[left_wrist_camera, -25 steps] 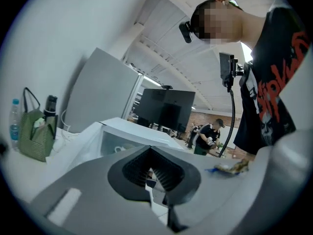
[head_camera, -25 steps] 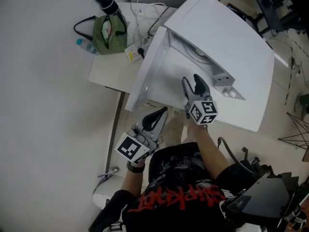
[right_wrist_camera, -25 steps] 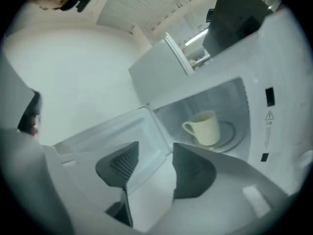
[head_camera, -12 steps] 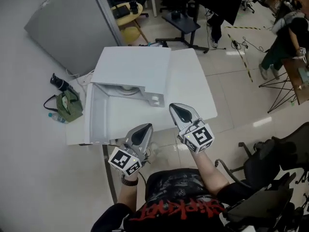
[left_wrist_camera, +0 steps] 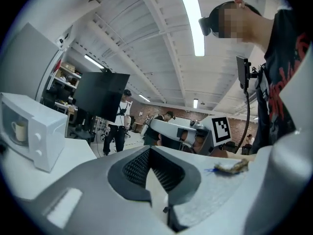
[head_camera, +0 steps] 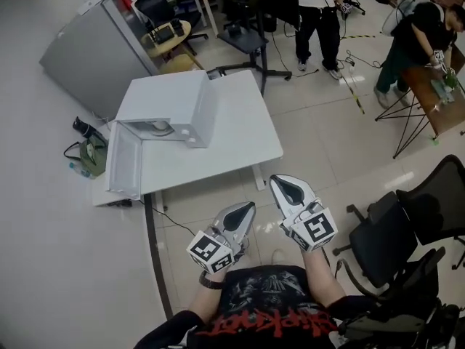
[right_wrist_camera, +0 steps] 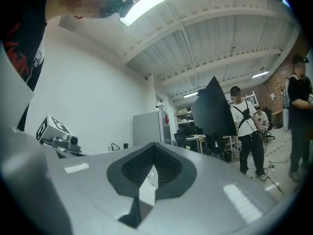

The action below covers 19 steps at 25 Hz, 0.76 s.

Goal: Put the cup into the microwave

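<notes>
The white microwave point(head_camera: 171, 104) stands on a white table point(head_camera: 240, 140) with its door point(head_camera: 122, 167) swung open. In the left gripper view the microwave point(left_wrist_camera: 36, 131) appears far left, with a pale cup point(left_wrist_camera: 19, 130) standing inside its cavity. Both grippers are held close to the person's body, well back from the table. My left gripper point(head_camera: 246, 209) is shut with nothing in it, its jaws point(left_wrist_camera: 151, 168) pointing level. My right gripper point(head_camera: 286, 183) is also shut and empty, and its view point(right_wrist_camera: 150, 170) looks across the room.
A grey cabinet point(head_camera: 91, 53) stands behind the table. A green bag point(head_camera: 91, 156) lies on the floor at the left. Black office chairs point(head_camera: 392, 231) are at the right. Several people point(head_camera: 320, 9) stand at the back near a dark screen point(right_wrist_camera: 215, 111).
Both grippers have come away from the open microwave and back toward the body. The right jaws, open at the microwave before, are now shut. The view now takes in the whole table.
</notes>
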Available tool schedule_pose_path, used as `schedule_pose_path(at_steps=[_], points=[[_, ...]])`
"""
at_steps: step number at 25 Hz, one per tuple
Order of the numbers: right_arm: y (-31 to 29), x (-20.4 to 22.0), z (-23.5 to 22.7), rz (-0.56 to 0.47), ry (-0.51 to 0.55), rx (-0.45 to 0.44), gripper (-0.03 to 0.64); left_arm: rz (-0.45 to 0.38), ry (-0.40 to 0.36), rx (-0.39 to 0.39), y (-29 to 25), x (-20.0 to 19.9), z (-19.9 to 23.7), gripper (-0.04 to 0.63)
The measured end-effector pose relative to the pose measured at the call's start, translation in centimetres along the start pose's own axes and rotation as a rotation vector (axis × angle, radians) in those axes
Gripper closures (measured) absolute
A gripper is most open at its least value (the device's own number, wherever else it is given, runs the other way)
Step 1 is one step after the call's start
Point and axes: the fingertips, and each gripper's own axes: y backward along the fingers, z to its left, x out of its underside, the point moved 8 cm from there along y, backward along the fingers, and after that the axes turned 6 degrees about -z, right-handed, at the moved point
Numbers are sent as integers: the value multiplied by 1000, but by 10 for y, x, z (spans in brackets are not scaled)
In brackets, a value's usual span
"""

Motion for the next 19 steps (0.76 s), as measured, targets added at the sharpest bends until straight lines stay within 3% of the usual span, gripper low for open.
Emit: schedule_pose_path(at_steps=[4, 9, 19], points=[[20, -4, 13, -2, -22, -40, 617, -15, -21, -19, 6, -10, -26, 594], [8, -11, 40, -8, -18, -124, 617, -44, -42, -85, 38, -19, -23, 594], [-57, 28, 81, 63, -5, -217, 617, -157, 37, -181, 93, -4, 28, 594]])
